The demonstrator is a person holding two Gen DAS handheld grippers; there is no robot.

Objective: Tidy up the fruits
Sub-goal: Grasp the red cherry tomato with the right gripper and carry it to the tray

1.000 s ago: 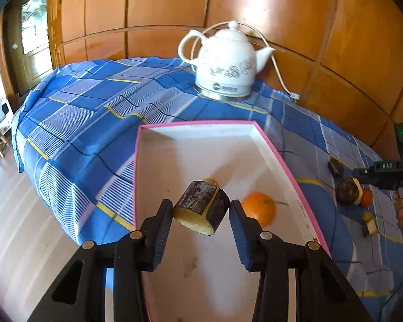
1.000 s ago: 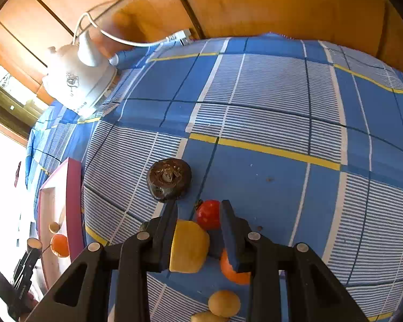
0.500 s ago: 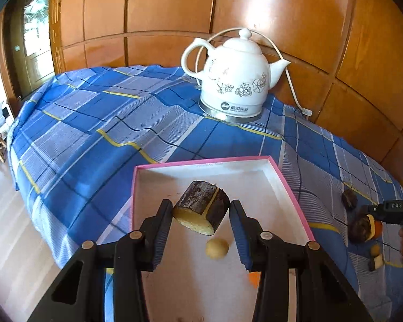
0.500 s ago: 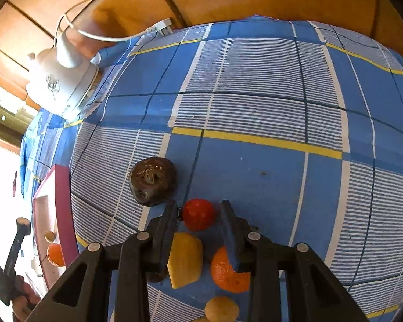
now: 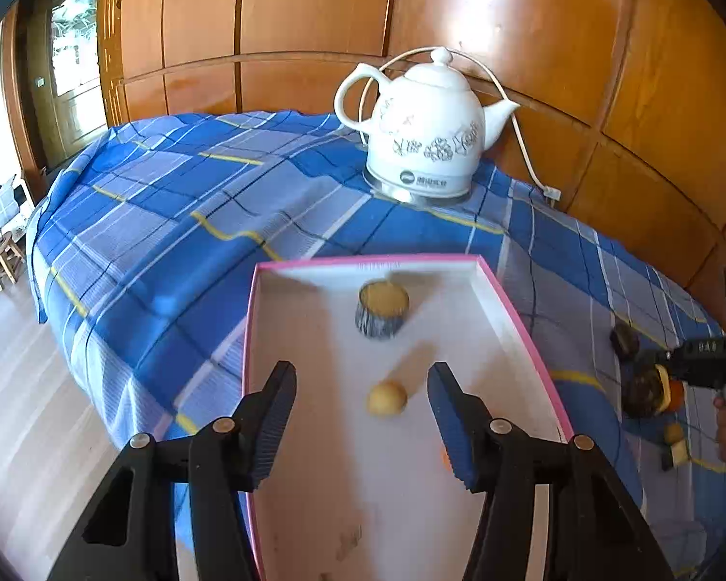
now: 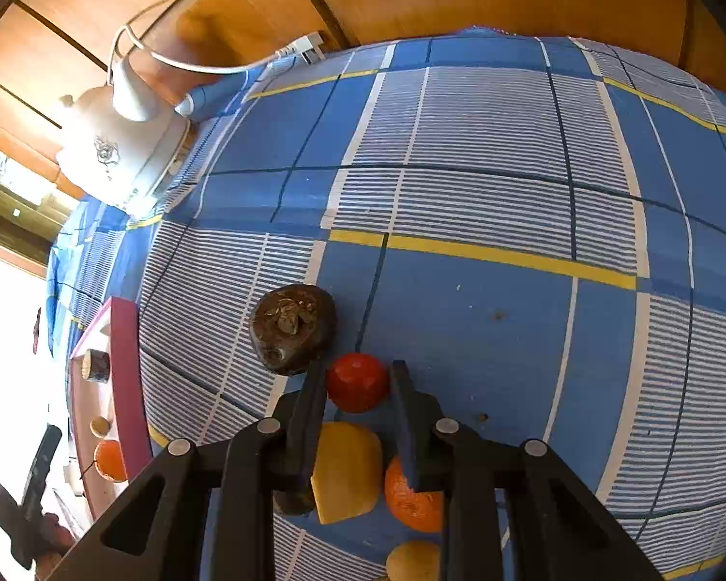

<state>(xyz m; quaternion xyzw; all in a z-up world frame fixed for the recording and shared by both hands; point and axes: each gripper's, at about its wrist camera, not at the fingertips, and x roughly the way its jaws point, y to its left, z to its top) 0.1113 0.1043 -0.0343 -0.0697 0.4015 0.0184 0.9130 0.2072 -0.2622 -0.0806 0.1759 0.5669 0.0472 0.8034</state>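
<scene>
Hovering above the pink-rimmed tray (image 5: 522, 319), the left claw (image 5: 363, 404) stands wide with nothing between its blue pads. Just ahead of it in the tray lies a small tan round fruit (image 5: 386, 398), and farther in, near the tray's far wall, a bark-skinned chunk with a yellow cut top (image 5: 381, 309) stands on end, apart from the claw. A sliver of orange fruit (image 5: 444, 457) shows behind the right pad. The tray sits on the blue plaid cloth (image 5: 169, 222) that covers the counter, with a white flowered kettle (image 5: 426, 130) on its base beyond, against the wood-panelled wall. Over on the cloth to the right, the right claw (image 6: 358, 377) is low among loose fruit, its jaws parted at a moderate gap with a red round fruit (image 6: 357, 381) lying between the tips; whether the pads touch it I cannot tell. Just beyond the left tip rests a dark brown knobbly fruit (image 6: 293, 327). Under the claw's frame lie a yellow cut piece (image 6: 347, 472), an orange (image 6: 409, 498) and a small tan round fruit (image 6: 411, 559), close together.
</scene>
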